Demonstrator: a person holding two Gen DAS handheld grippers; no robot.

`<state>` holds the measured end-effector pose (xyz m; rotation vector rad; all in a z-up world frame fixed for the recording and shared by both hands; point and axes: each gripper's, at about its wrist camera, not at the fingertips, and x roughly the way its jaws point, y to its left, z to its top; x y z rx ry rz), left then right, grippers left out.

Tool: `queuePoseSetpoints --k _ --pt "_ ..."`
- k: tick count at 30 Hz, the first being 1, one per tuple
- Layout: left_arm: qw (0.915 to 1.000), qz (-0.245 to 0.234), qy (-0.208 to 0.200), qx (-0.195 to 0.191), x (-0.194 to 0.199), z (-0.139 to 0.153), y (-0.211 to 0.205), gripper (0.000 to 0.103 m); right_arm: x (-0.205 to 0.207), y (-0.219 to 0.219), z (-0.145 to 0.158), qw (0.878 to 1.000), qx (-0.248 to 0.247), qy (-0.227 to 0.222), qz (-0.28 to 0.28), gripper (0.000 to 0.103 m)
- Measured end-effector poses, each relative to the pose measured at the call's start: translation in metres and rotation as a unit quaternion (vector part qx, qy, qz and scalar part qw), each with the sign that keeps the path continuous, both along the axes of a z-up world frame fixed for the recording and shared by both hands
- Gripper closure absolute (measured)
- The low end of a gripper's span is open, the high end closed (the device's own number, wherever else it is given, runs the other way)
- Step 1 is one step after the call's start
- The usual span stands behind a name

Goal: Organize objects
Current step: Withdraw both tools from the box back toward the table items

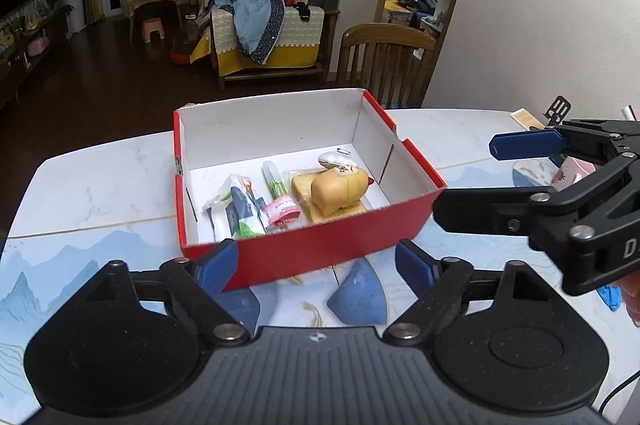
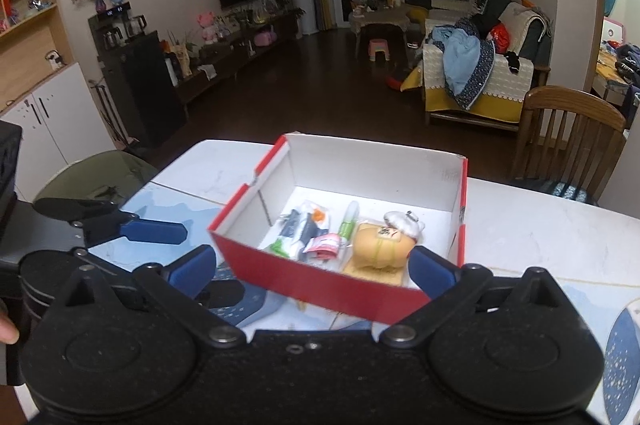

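A: Where are the things lying now?

B: The red cardboard box with white inside (image 1: 312,249) is standing on the pale marble-patterned tabletop (image 1: 100,193). Inside are lying a white plastic packet (image 1: 236,209), a small green-and-white tube (image 1: 274,179), a pink wrapped item (image 1: 280,213) and a tan plush toy on a yellow slice (image 1: 340,191).

A: And the claws?

B: The left claw (image 1: 316,265) is standing wide open and holding nothing, its blue pads near the box's front wall. The right claw (image 2: 312,265) is also wide open and empty, hovering at the box's near corner.

A: What seems to be the step?

B: I am judging that the box is nearly filled. A pink object (image 1: 568,171) is partly showing behind the right claw, but I cannot tell what it is.

A: Any advice?

B: I am suggesting to approach from above, clearing the tall walls. The tabletop edge is near on the far left; open room is lying to the right.
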<state>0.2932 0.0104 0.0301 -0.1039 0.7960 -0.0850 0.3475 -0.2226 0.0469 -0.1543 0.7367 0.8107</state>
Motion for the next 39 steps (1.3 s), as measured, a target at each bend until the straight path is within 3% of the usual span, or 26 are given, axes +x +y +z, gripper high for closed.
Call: queuePoseSetpoints --k 5,7,13,21,32,39 --pt "0.9999 -0.002 -0.009 -0.005 -0.023 0.002 -0.003 0.01 -0.022 -0.011 0.002 1.0 0.006 -0.011 0.001 0.001" --pt "0.9999 -0.003 -0.01 -0.006 -0.031 0.001 -0.004 0.001 -0.032 -0.015 0.002 1.0 0.005 -0.02 -0.002 0.001" --pt "0.9999 0.009 -0.013 -0.006 -0.056 -0.01 -0.003 0.001 -0.046 -0.031 -0.008 1.0 0.002 -0.022 -0.019 0.001" --pt "0.9997 0.026 -0.004 0.003 -0.093 -0.039 -0.002 0.001 -0.069 -0.041 -0.054 0.999 -0.043 0.001 -0.018 0.001" --pt "0.9981 0.011 0.061 -0.007 -0.125 -0.093 -0.016 0.001 -0.089 -0.048 -0.114 0.995 -0.096 0.02 -0.022 0.002" --pt "0.9963 -0.017 0.083 0.016 -0.133 -0.123 -0.034 0.001 -0.091 -0.047 -0.143 0.992 -0.115 0.049 -0.013 0.005"
